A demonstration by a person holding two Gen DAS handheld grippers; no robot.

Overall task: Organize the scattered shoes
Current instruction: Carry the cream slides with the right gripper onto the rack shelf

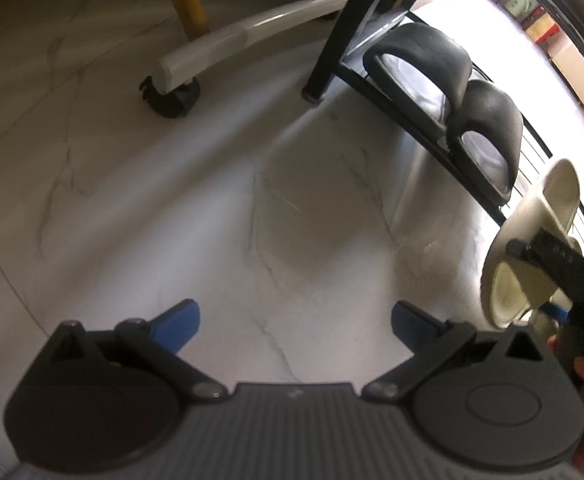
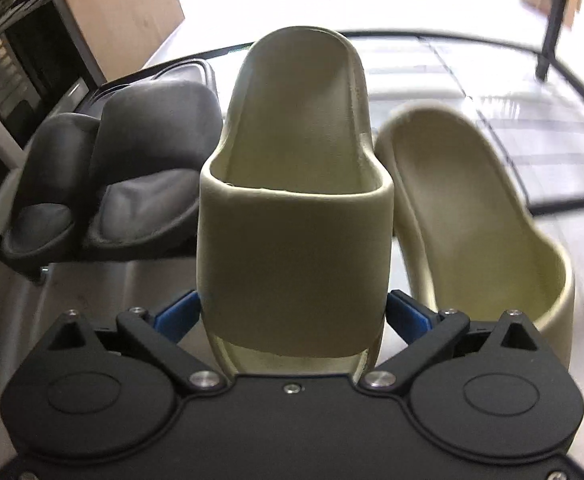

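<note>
Cream slipper (image 2: 292, 240) clamped level in right tongs (image 2: 294, 312); left tongs (image 1: 295, 326) spread.

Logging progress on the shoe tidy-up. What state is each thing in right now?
Left tongs: open, empty, over bare floor.
Right tongs: shut on the cream slipper.
Cream slipper: held by its strap, off the floor.
Second cream slipper: lying beside the held one, not gripped.
Black slippers: side by side on the rack's low shelf.

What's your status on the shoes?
Left tool open, empty. Right tool shut on cream slide. Its mate sits right, black slippers left on rack. Nothing blocking.
</note>
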